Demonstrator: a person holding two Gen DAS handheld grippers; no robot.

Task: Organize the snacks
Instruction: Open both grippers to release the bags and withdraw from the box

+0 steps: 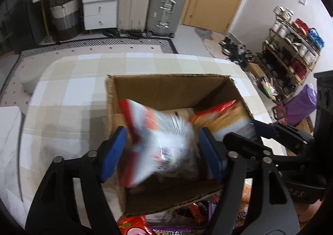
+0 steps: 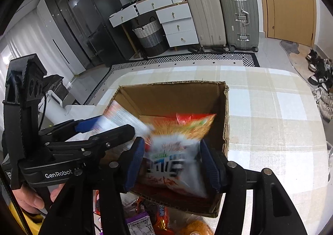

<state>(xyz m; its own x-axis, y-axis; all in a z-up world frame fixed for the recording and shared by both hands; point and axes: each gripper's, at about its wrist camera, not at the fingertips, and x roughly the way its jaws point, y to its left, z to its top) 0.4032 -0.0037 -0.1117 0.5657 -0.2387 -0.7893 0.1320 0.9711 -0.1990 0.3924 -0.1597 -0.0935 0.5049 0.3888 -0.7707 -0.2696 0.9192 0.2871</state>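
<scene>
An open cardboard box (image 1: pixel 166 87) (image 2: pixel 172 95) stands on a checked tablecloth. My left gripper (image 1: pixel 164 151) hovers over the box's near side, its blue pads (image 1: pixel 113 151) spread wide; a blurred white-and-red snack bag (image 1: pixel 160 141) lies between them, apparently loose and falling into the box. My right gripper (image 2: pixel 172 162) is beside it, its pads (image 2: pixel 210 164) also spread, with a blurred orange-and-white snack bag (image 2: pixel 183 141) between them over the box. The right gripper also shows in the left wrist view (image 1: pixel 270 131), and the left gripper in the right wrist view (image 2: pixel 87 128).
More snack packets (image 1: pixel 172 222) (image 2: pixel 149 218) lie in a pile at the table's near edge, in front of the box. The table (image 2: pixel 270 131) has rounded far corners. Beyond it stand suitcases (image 2: pixel 220 14), a drawer unit (image 2: pixel 177 24), a basket (image 2: pixel 149 35) and a shoe rack (image 1: pixel 291 54).
</scene>
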